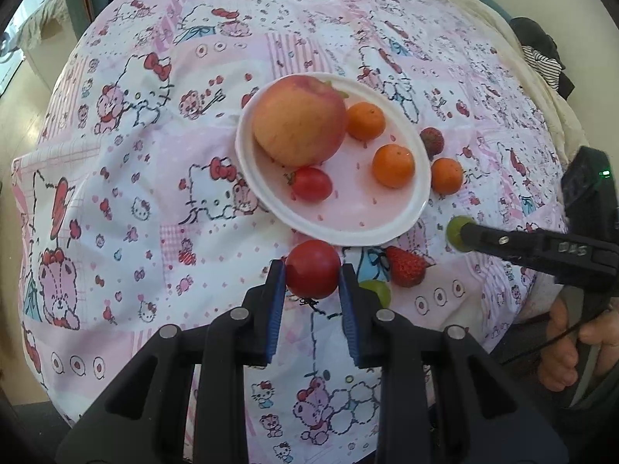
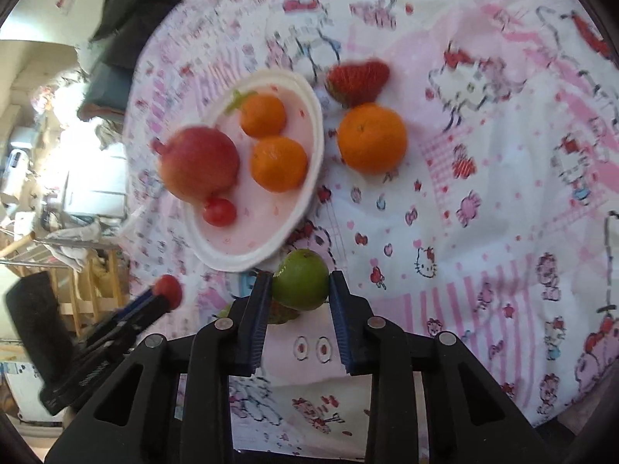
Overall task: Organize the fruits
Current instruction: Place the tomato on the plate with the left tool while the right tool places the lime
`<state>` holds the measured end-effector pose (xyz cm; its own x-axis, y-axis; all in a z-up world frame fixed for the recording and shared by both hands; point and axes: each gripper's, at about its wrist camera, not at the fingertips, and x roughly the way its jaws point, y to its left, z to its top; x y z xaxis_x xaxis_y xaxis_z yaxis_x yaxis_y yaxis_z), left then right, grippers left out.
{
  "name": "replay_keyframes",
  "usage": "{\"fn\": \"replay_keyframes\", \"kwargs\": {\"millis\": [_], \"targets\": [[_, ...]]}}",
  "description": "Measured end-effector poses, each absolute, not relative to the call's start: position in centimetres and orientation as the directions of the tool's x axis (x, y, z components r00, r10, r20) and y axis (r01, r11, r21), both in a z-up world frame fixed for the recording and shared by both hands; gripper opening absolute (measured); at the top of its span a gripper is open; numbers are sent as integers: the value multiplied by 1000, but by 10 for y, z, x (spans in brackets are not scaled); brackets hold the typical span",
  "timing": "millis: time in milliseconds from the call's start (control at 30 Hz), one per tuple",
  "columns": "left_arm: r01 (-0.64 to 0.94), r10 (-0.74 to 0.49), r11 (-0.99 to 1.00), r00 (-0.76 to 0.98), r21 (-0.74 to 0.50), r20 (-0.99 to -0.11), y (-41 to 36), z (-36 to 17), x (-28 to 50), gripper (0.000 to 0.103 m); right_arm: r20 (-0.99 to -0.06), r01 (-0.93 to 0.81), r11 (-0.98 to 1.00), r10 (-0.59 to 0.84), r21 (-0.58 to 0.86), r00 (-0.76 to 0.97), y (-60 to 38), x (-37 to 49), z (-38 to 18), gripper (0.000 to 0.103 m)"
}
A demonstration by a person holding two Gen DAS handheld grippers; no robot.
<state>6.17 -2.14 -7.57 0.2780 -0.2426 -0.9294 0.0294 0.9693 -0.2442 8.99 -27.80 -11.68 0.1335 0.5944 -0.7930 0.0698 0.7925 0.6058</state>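
The left gripper [image 1: 312, 270] clamps a red tomato [image 1: 312, 268] just off the near rim of the plate [image 1: 398, 232], which holds an apple [image 1: 298, 120], two oranges [image 1: 365, 120] and a small tomato [image 1: 312, 184].

From the right wrist, the right gripper [image 2: 298, 284] grasps a green fruit [image 2: 301, 284] beside the plate's [image 2: 232, 259] near edge; another orange [image 2: 372, 137] and a strawberry [image 2: 358, 79] lie on the tablecloth [image 2: 503, 193].

Left wrist view: looks forward and down along its blue-padded fingers [image 1: 274, 301], close over the pink cartoon-print tablecloth [image 1: 116, 193]. Right wrist view: similar closeness, facing from the other side. Both share the white round plate [image 1: 247, 162] [image 2: 313, 154] of fruit.
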Motion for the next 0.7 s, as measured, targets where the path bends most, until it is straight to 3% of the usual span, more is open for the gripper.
{"fn": "replay_keyframes", "kwargs": {"millis": [333,500,700], "targets": [[76,-256,967,324,-245,-911,-45,-50,96,25,-718,13,740,649,673,253,-291,126,-55,32],[96,-248,969,301,-229,-921,-58,-71,115,25,-746,-27,772,622,635,238,-275,170,-51,32],[108,-222,974,249,-201,-943,-68,-103,128,25,-812,-9,827,555,563,179,-260,199,-84,32]]}}
